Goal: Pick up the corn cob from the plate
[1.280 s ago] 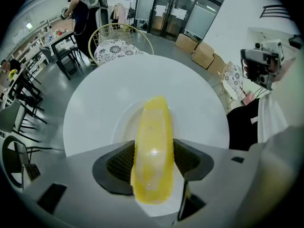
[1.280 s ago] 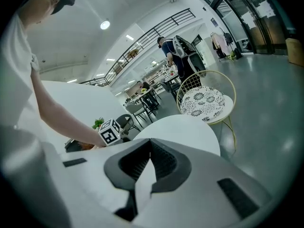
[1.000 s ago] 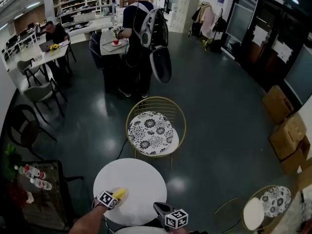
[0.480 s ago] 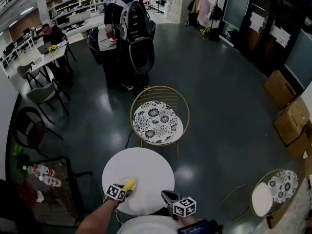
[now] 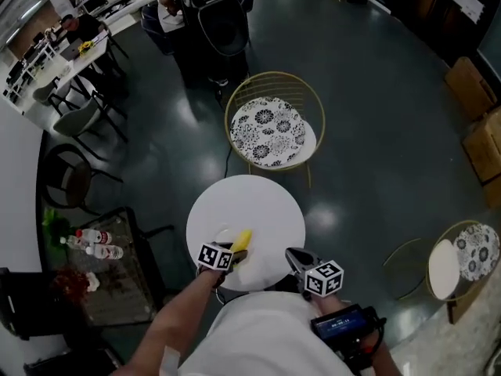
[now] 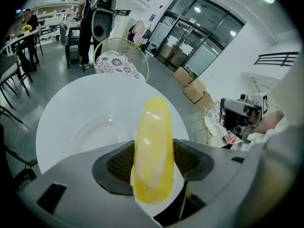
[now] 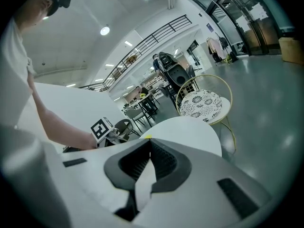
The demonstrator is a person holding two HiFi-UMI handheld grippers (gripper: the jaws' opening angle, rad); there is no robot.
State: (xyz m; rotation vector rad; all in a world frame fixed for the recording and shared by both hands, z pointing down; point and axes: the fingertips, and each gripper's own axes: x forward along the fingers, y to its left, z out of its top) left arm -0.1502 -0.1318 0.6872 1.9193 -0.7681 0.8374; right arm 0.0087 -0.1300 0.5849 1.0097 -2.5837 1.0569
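Left gripper [image 6: 153,150]: jaws clamped on corn cob [image 6: 152,127], cob standing lengthwise between pads, off plate [image 6: 90,129]. Plate on round white table [image 5: 262,202], at cob's 9 o'clock in left gripper view. Right gripper [image 7: 148,142]: jaws together, nothing between, at table's 5 o'clock edge in head view. Patterned chair [image 5: 274,131] beyond table, 12 o'clock.

Dark glossy floor [image 5: 376,131] with light glare. Round white tabletop [image 5: 262,198] in the middle. Just beyond it stands a gold wire chair [image 5: 274,128] with a floral cushion, and a second one [image 5: 462,257] stands at right. Cardboard boxes [image 5: 470,84] by the right edge. Left side: low dark table [image 5: 117,296] carrying bottles [image 5: 98,244], black chair [image 5: 74,182], white wall [image 5: 16,202]. Far back are a long desk [image 5: 47,61] and a person with a backpack [image 5: 207,6]. Glass doors [image 6: 190,37], ceiling spots [image 7: 105,31] and a balcony railing [image 7: 156,37].
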